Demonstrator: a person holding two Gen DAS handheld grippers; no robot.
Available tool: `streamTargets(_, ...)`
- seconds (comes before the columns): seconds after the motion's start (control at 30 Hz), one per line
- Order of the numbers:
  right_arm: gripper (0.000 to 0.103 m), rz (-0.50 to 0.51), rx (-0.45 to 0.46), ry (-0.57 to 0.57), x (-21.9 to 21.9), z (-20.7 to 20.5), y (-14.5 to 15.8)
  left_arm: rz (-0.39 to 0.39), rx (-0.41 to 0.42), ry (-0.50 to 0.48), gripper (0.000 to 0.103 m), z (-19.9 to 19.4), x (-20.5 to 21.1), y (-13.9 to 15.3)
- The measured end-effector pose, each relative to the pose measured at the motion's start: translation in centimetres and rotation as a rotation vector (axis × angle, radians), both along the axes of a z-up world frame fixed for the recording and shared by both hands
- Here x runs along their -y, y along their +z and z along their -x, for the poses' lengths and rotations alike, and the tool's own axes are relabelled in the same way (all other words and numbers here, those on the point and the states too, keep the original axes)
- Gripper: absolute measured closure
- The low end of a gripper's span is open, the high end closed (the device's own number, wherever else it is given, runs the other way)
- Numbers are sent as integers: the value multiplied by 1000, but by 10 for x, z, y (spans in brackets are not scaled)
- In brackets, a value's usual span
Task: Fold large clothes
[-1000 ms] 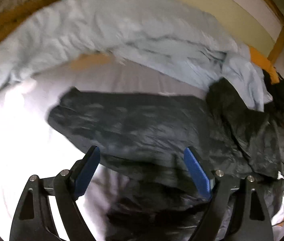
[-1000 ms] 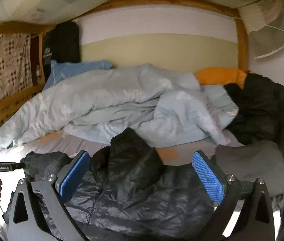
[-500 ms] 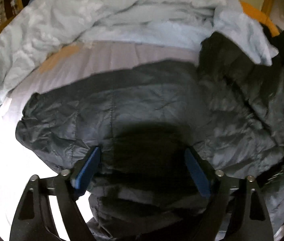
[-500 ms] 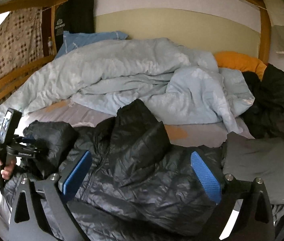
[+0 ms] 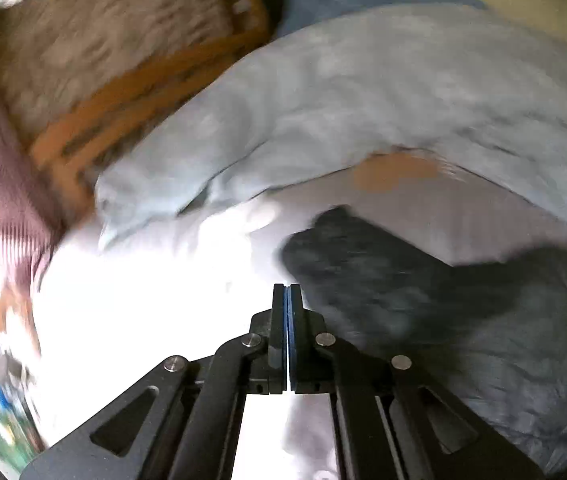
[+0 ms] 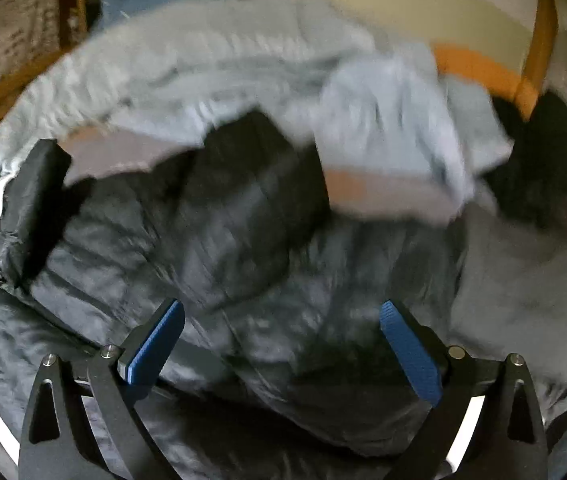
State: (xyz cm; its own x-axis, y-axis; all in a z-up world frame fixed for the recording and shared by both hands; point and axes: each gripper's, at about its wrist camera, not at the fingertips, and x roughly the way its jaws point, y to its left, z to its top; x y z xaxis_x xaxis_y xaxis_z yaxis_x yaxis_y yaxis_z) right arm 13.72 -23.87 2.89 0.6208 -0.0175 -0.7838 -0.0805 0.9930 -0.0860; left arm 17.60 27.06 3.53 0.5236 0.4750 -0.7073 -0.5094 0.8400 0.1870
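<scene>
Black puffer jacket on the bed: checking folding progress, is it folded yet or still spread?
Still spread and rumpled: the black puffer jacket sprawls across the bed, one flap bunched up, with no neat fold visible.

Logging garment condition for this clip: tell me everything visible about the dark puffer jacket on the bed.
The dark puffer jacket is black to charcoal, quilted, with a slightly shiny, nylon-like shell. It lies crumpled and unfolded on the pale sheet, one part humped up in front of the light blue duvet. A grey cloth lies at its right. Motion blur hides finer details.
</scene>
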Motion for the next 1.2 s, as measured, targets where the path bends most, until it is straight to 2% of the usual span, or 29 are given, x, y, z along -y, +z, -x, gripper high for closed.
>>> streamTargets(0.07, 3, -66, -76, -16, 13, -10, -20, 19, -2, 50, 103, 5, -16, 0)
streamTargets(0.1, 4, -83, -102, -15, 16, -13, -28, 32, 14, 46, 103, 10, -17, 2)
streamTargets(0.13, 6, -92, -128, -15, 19, -17, -37, 58, 45, 13, 98, 9, -15, 5)
streamTargets(0.17, 8, -88, -150, -13, 20, -19, -45, 92, 72, -40, 82, 9, -8, 8)
streamTargets(0.2, 15, -77, -164, -11, 20, -21, -51, 125, 92, -103, 69, 7, 2, 12)
streamTargets(0.23, 27, -50, -179, -13, 20, -22, -59, 150, 109, -181, 39, 7, 16, 16)
streamTargets(0.27, 36, -22, -189, -18, 20, -23, -64, 170, 116, -249, 23, 7, 30, 17)
streamTargets(0.3, 59, -9, -195, -19, 21, -23, -68, 192, 119, -315, 23, 6, 43, 17)
streamTargets(0.33, 92, -8, -196, -19, 22, -22, -70, 229, 107, -398, 23, 3, 60, 16)
streamTargets(0.37, 99, 0, -189, -31, 24, -20, -69, 263, 90, -469, 23, 1, 73, 12)
streamTargets(0.43, 99, 19, -181, -63, 29, -19, -67, 310, 49, -624, 20, -2, 105, 3)
streamTargets(0.47, 99, 15, -172, -77, 33, -18, -64, 295, 21, -693, 16, -2, 123, -2)
streamTargets(0.53, 99, 15, -164, -107, 41, -14, -59, 199, -45, -773, 14, -4, 155, -16)
streamTargets(0.63, 99, 14, -160, -119, 48, -8, -47, 90, -160, -761, 13, -7, 182, -43)
streamTargets(0.7, 99, 23, -169, -109, 51, -5, -44, 20, -236, -705, 13, -11, 183, -61)
streamTargets(0.73, 99, 33, -185, -97, 53, -4, -47, 4, -243, -692, 13, -14, 180, -65)
streamTargets(0.8, 99, 36, -217, -107, 59, -7, -54, 14, -244, -638, 29, -19, 168, -67)
streamTargets(0.83, 99, 25, -235, -119, 64, -8, -59, 31, -242, -606, 50, -21, 161, -68)
streamTargets(0.87, 99, 12, -247, -126, 70, -7, -62, 49, -235, -575, 66, -23, 151, -64)
streamTargets(0.93, 99, 7, -256, -134, 77, -6, -63, 26, -213, -521, 87, -22, 135, -59)
streamTargets(1.0, 99, 24, -262, -112, 77, -5, -63, -35, -185, -446, 89, -21, 120, -50)
streamTargets(1.1, 99, 46, -276, -89, 79, -3, -66, 11, -151, -344, 91, -18, 78, -37)
streamTargets(1.2, 99, 38, -288, -93, 82, -2, -65, -36, -163, -186, 88, -18, 33, -39)
